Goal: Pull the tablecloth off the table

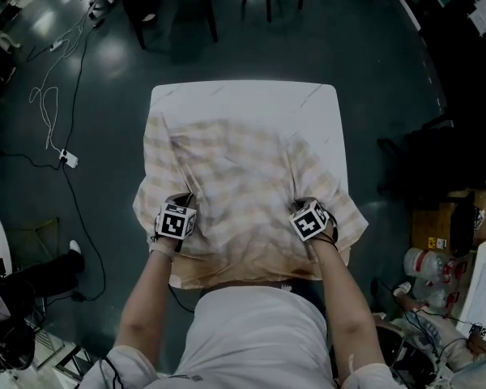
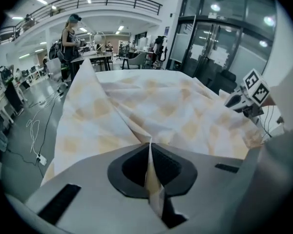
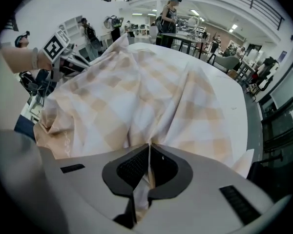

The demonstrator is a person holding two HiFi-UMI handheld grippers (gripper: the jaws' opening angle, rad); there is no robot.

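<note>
Now both grips are on. The left tongs [image 2: 150, 146] are closed on a thin ridge of the cloth [image 1: 235, 177], which rises from their tips as a sharp fold. The right tongs [image 3: 149, 149] are likewise clamped on a pleat of it.

Between the two tongs the cloth is bunched into soft creases. Behind them its near hem hangs off the bench [image 1: 243, 100] toward the person, and outside the right tongs a corner droops over the side edge. Ahead of both tongs it lies rumpled across most of the top, and the far strip of bench beyond it is bare.

It looks light, thin and limp, so it should slide easily but gather rather than travel flat. A single layer could slip from the pads. Doubled folds near the hem, set well apart as these are, seem the surest hold.
</note>
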